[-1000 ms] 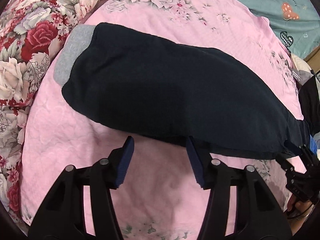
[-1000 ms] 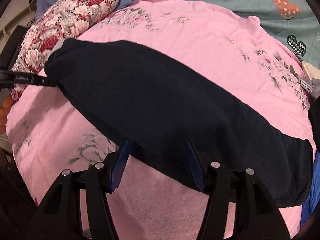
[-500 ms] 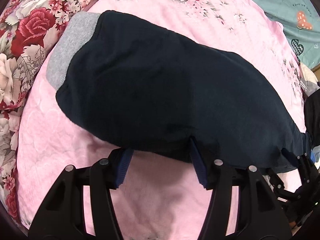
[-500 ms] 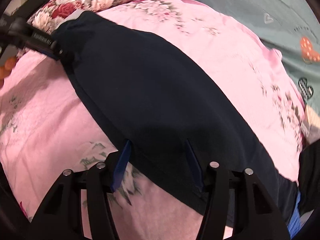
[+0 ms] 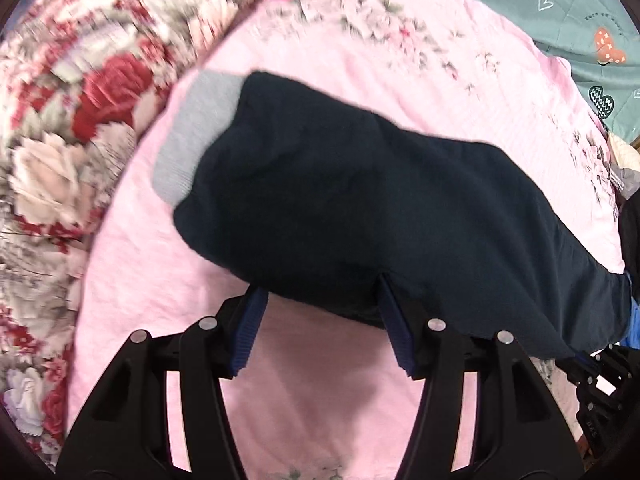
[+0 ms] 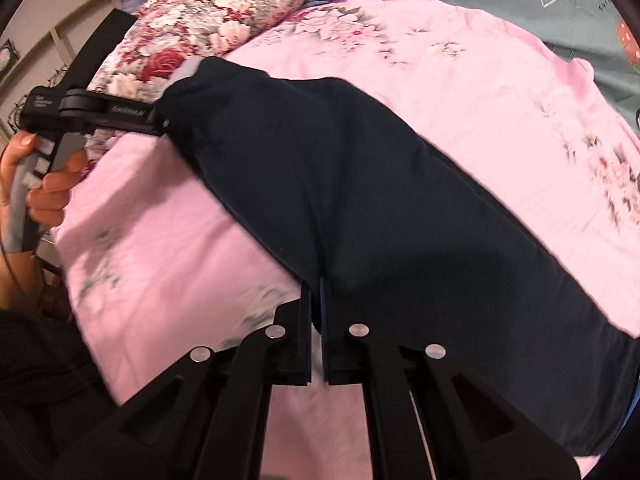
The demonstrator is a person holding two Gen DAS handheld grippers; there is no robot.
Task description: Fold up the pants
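Dark navy pants (image 5: pixel 380 208) with a grey waistband (image 5: pixel 196 128) lie folded lengthwise on a pink bedspread. My left gripper (image 5: pixel 320 300) is open, its blue pads (image 5: pixel 252 320) at the pants' near edge by the waist end. In the right wrist view the pants (image 6: pixel 380 200) stretch from upper left to lower right. My right gripper (image 6: pixel 316 296) is shut on the pants' near edge. The left gripper also shows in the right wrist view (image 6: pixel 160 122) at the waist end, held by a hand.
A floral red and white pillow (image 5: pixel 80 120) lies left of the waistband and shows in the right wrist view (image 6: pixel 216 12). A teal blanket (image 5: pixel 560 12) with hearts lies at the far right. The pink bedspread (image 6: pixel 460 80) extends beyond the pants.
My right gripper has closed on the near edge of the pants. My left gripper stays open at the waist end; its view has shifted slightly.
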